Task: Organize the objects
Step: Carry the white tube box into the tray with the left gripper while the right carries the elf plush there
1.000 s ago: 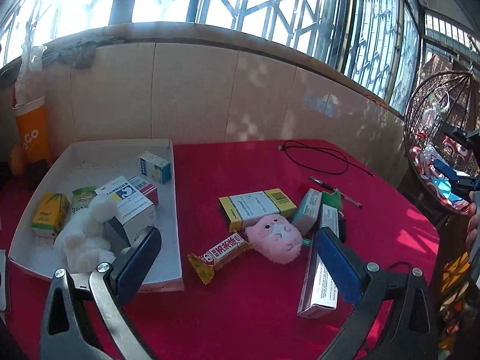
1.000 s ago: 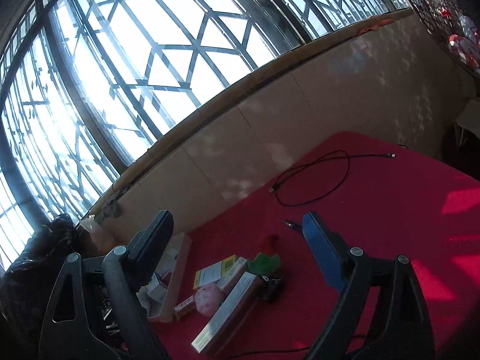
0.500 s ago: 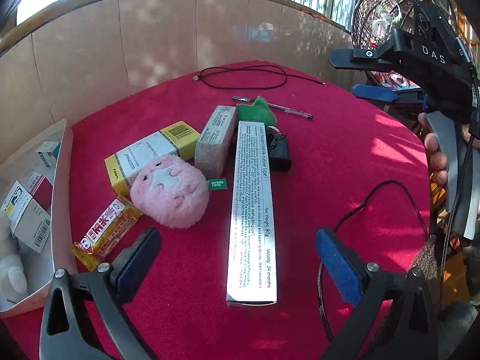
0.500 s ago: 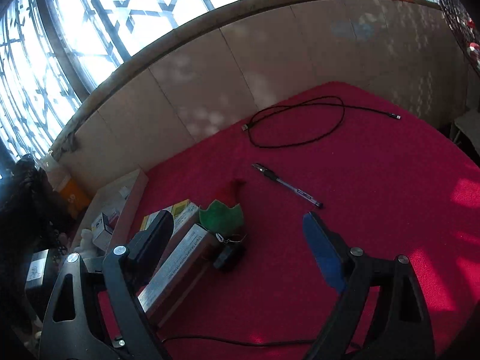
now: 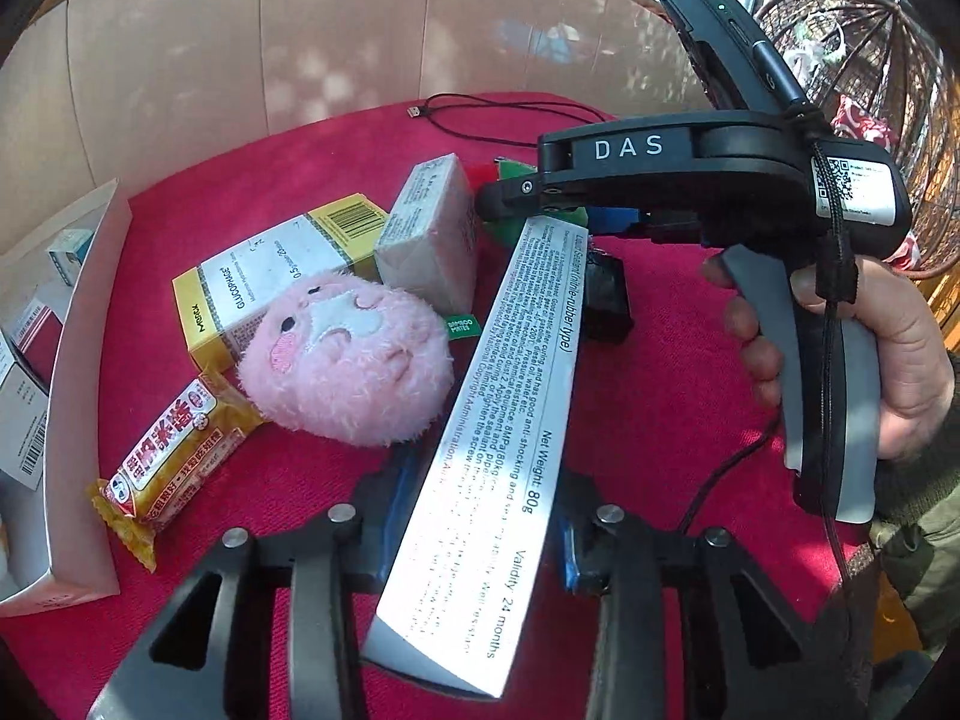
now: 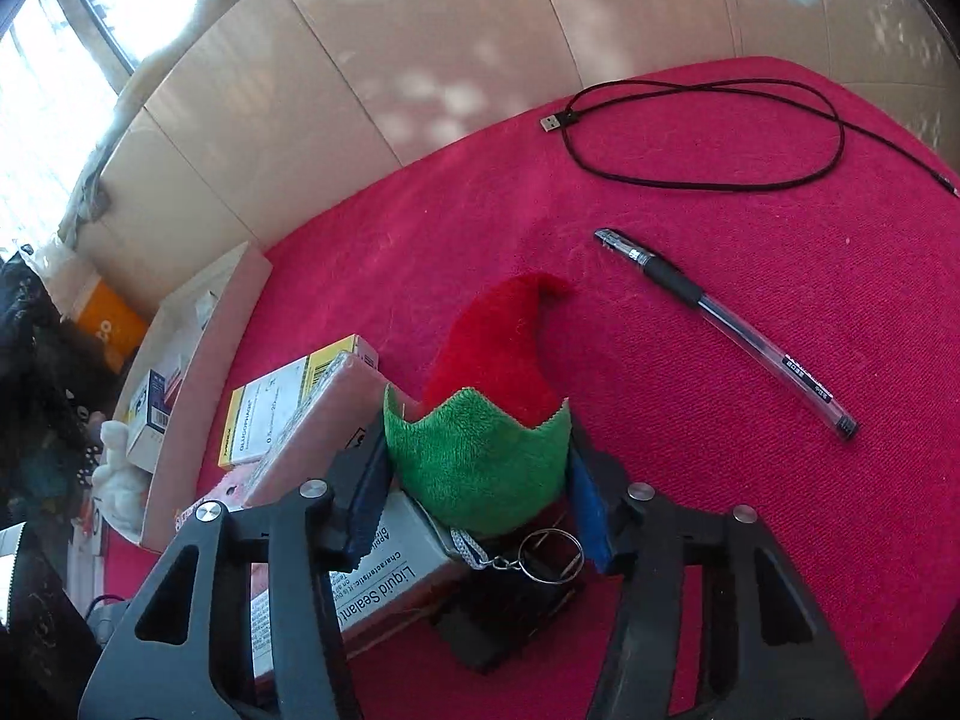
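Note:
My left gripper (image 5: 480, 516) is shut on the near end of a long white sealant box (image 5: 498, 420) that lies on the red table. My right gripper (image 6: 480, 498) is shut on a green and red plush hat keychain (image 6: 486, 432), and it also shows from the side in the left wrist view (image 5: 600, 219) at the box's far end. A pink plush head (image 5: 348, 360), a yellow medicine box (image 5: 270, 276), a grey-white box (image 5: 429, 228) and a yellow snack bar (image 5: 168, 456) lie left of the long box.
A white cardboard tray (image 5: 78, 384) with small boxes stands at the left, and it also shows in the right wrist view (image 6: 198, 348). A pen (image 6: 726, 330) and a black USB cable (image 6: 708, 138) lie on the far right of the red cloth. A black item (image 5: 606, 300) lies beside the long box.
Both grippers dropped to the table and closed. The left shut on the long box. The right moved in over the pile and shut on the plush hat.

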`<state>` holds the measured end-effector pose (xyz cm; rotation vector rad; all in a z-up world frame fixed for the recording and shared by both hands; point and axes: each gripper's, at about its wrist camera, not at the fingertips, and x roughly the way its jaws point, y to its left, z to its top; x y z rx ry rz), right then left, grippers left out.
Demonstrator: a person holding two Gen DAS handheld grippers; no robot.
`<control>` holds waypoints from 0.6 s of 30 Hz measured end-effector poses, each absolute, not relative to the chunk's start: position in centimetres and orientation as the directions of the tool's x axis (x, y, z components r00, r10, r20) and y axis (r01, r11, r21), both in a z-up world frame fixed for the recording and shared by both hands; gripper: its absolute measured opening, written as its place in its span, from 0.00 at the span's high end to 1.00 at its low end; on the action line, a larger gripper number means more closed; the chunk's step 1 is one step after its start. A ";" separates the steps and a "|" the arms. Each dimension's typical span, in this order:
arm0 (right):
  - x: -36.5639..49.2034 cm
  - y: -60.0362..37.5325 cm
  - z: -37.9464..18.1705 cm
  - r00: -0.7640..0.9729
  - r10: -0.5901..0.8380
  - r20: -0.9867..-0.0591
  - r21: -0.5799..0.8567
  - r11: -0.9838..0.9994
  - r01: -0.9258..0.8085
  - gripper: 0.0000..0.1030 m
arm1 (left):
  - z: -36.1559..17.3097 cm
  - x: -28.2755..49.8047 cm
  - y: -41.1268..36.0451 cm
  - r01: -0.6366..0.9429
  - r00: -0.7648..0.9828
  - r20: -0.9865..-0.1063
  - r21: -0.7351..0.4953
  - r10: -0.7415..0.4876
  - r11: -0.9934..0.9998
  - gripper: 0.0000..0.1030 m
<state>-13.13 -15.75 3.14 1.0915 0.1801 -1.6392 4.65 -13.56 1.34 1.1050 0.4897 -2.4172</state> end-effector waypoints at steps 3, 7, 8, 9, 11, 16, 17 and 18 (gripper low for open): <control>-12.3 -15.1 3.7 0.016 -0.705 -0.709 0.381 -0.363 0.850 0.61 | 1.4 5.2 -12.8 0.501 -0.606 -0.760 -0.137 -0.234 -0.854 0.68; -12.3 -13.2 4.6 0.007 -0.748 -0.664 0.422 -0.367 0.829 0.64 | 2.2 6.1 -11.6 0.489 -0.640 -0.727 -0.134 -0.250 -0.862 0.73; -12.4 -12.6 4.9 0.001 -0.761 -0.648 0.434 -0.369 0.822 0.64 | 2.6 6.5 -11.5 0.488 -0.651 -0.715 -0.138 -0.255 -0.862 0.73; -12.5 -12.1 5.3 -0.007 -0.774 -0.633 0.445 -0.372 0.815 0.64 | 3.0 6.8 -11.3 0.490 -0.661 -0.703 -0.137 -0.264 -0.861 0.73; -12.9 -11.0 6.2 -0.024 -0.795 -0.606 0.468 -0.380 0.798 0.64 | 3.9 7.5 -10.8 0.489 -0.683 -0.676 -0.140 -0.278 -0.861 0.73; -13.1 -8.2 9.3 -0.061 -0.855 -0.516 0.512 -0.364 0.778 0.64 | 5.7 9.0 -9.8 0.496 -0.718 -0.617 -0.131 -0.320 -0.858 0.73; -12.9 -7.8 9.9 -0.062 -0.863 -0.501 0.514 -0.355 0.781 0.64 | 6.0 9.2 -9.9 0.499 -0.724 -0.608 -0.134 -0.326 -0.856 0.73; -12.6 -7.4 10.6 -0.063 -0.871 -0.488 0.514 -0.345 0.786 0.64 | 6.2 9.6 -9.9 0.503 -0.728 -0.601 -0.139 -0.331 -0.853 0.73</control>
